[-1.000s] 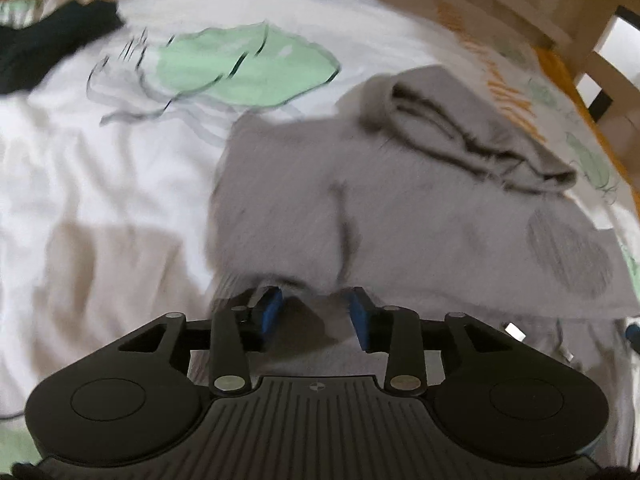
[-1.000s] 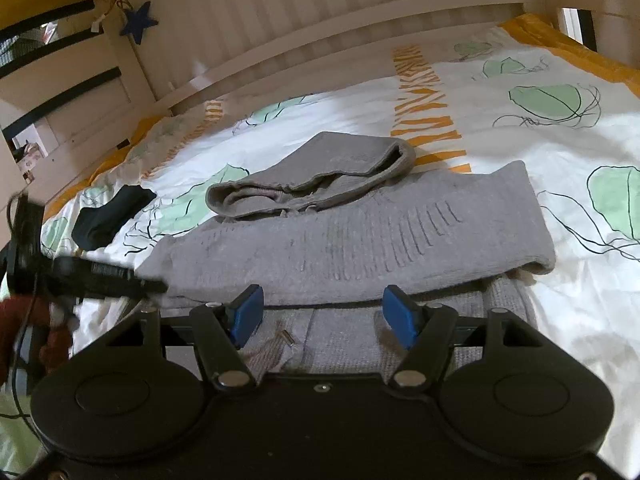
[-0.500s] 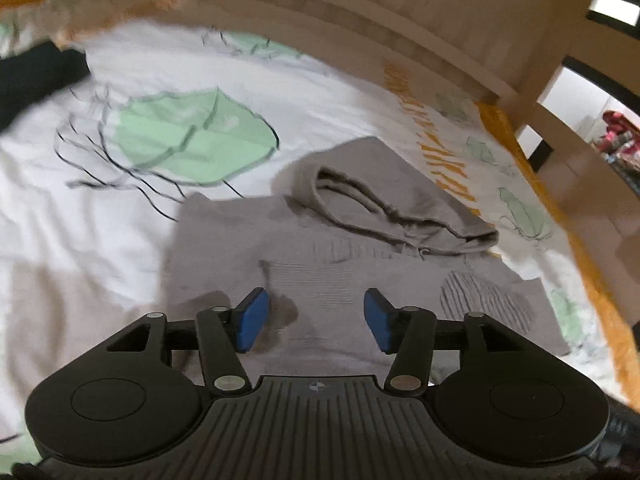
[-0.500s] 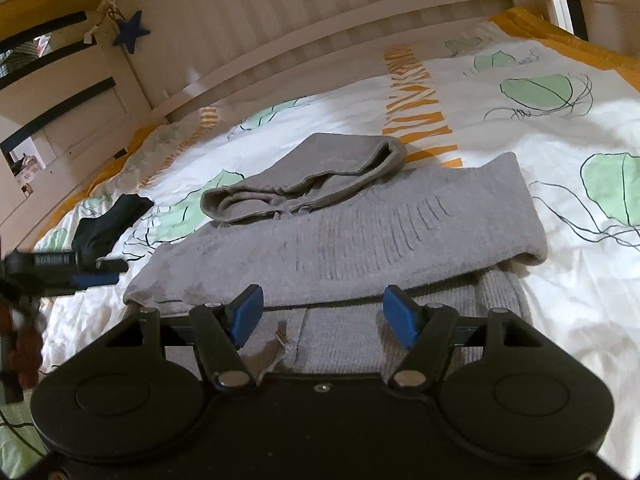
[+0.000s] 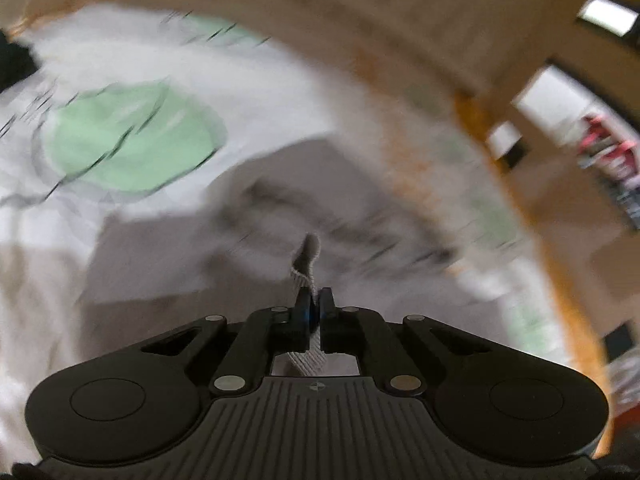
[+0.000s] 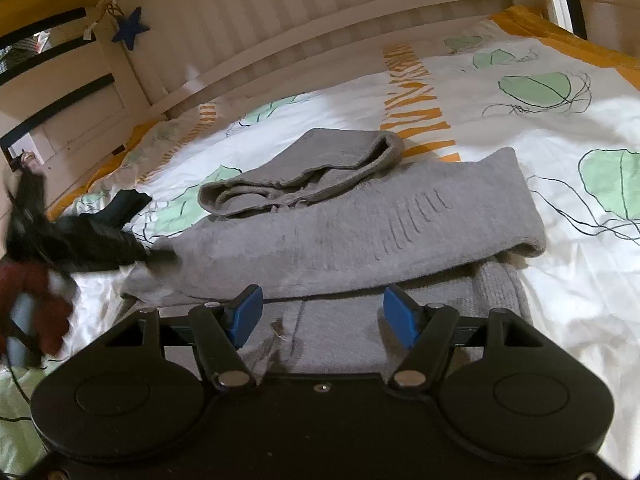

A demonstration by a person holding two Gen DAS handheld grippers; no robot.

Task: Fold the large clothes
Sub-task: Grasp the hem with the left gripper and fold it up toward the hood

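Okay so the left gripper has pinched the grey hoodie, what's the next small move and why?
Probably shut the right gripper on the hoodie's near edge. The left gripper is shut on a fold of hoodie fabric, while the right one hangs open just over the edge, gripping nothing. The left view is blurred, so how much fabric it holds is unclear.

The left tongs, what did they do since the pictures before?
The left tongs were open above the gray hoodie a moment ago; now they have snapped shut on a bit of its gray knit, and the blurry picture says they are moving fast. The right tongs stayed open over the hoodie's near edge, and the hoodie still lies folded on the leafy bedsheet.
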